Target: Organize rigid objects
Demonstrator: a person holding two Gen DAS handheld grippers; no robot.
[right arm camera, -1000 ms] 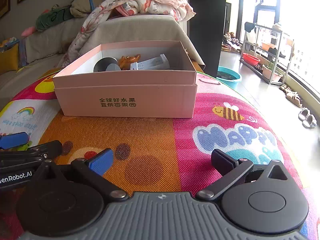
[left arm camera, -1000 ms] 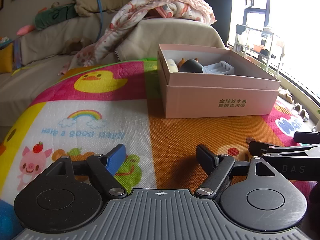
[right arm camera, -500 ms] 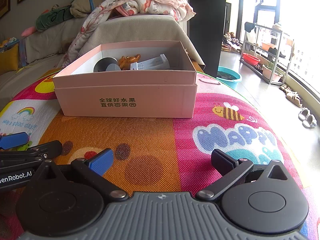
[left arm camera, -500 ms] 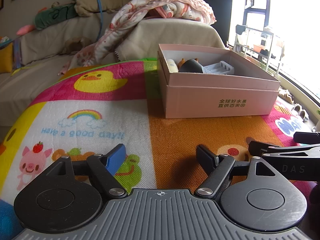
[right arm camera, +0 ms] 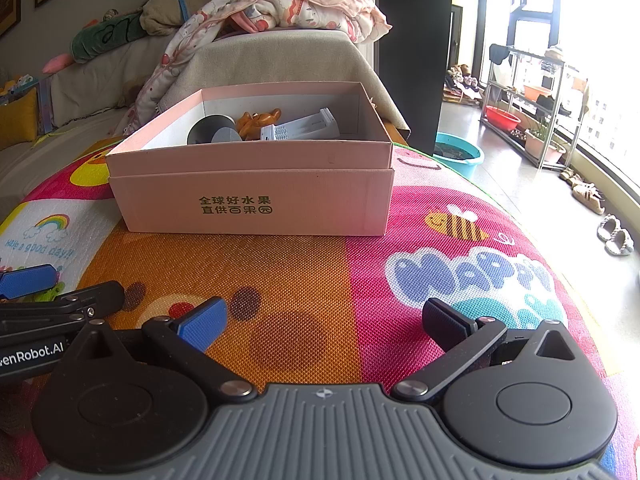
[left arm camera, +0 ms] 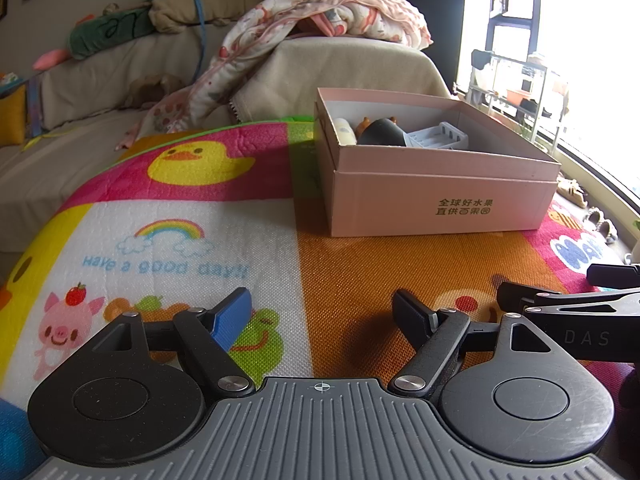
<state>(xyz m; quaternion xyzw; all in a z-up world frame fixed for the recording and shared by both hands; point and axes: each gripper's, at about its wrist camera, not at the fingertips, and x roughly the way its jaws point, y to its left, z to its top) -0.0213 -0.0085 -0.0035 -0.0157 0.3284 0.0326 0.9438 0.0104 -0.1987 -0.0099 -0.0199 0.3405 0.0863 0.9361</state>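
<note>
the pink box [right arm camera: 256, 196] sat on the far middle of the play mat [right arm camera: 304, 280], its lid off and its long side turned toward the tools, printed characters facing near. inside lay the rigid pieces: a dark rounded object [right arm camera: 212, 130] at the left, an orange-brown toy [right arm camera: 258, 118] behind it, and a white ribbed plastic piece [right arm camera: 300, 128] whose long axis ran left to right along the box, its far-right end raised a little. a pale rounded item [left arm camera: 345, 130] showed only in the left wrist view, against the box's left wall.

from the right gripper [right arm camera: 322, 322] the box lay straight ahead and slightly left; from the left gripper [left arm camera: 322, 314] it lay ahead and to the right. neither was clearly nearer, though the right one faced the box more squarely. both hovered low over the mat, side by side, well apart from the box, each with jaws spread wide and nothing between them.

no loose object showed on the mat near either tool, so the sorting looked finished or nearly so. any further reach would have gone forward over the near wall and down into the box.

beyond stood a covered sofa [right arm camera: 280, 60] with a patterned blanket [right arm camera: 288, 8].
</note>
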